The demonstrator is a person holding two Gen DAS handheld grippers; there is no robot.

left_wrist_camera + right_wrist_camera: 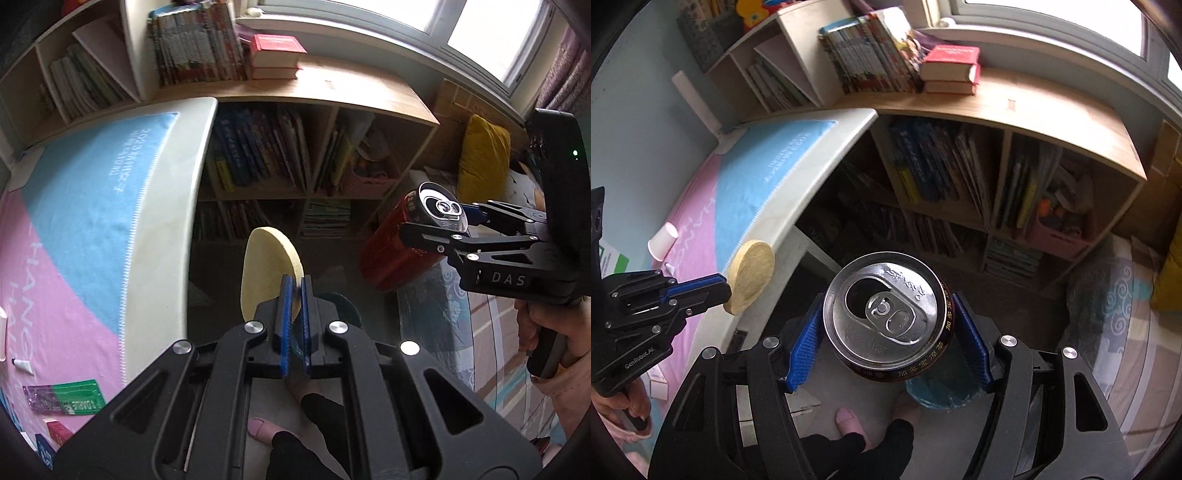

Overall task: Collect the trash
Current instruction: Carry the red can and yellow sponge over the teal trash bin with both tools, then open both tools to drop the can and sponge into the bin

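My left gripper (pixel 294 286) is shut on the lower edge of a pale yellow round disc (pixel 267 264), held off the table's edge over the floor. In the right wrist view the same disc (pixel 751 275) sticks out of the left gripper (pixel 726 291). My right gripper (pixel 888 325) is shut on an opened red drink can (pixel 890 314), with the blue pads (pixel 803 343) pressing on both sides. From the left wrist view the can (pixel 400 243) hangs tilted in the right gripper (pixel 436 225). A bin lined with a blue bag (pixel 936 395) stands on the floor below the can.
A table (pixel 166 229) with a pink and blue cloth holds a green and purple wrapper (pixel 62 397), a small tube (pixel 22 365) and a paper cup (pixel 663 240). Bookshelves (pixel 960 177) fill the back. A bed with a yellow pillow (pixel 482 158) lies right. A person's pink slippers (pixel 849 417) stand beside the bin.
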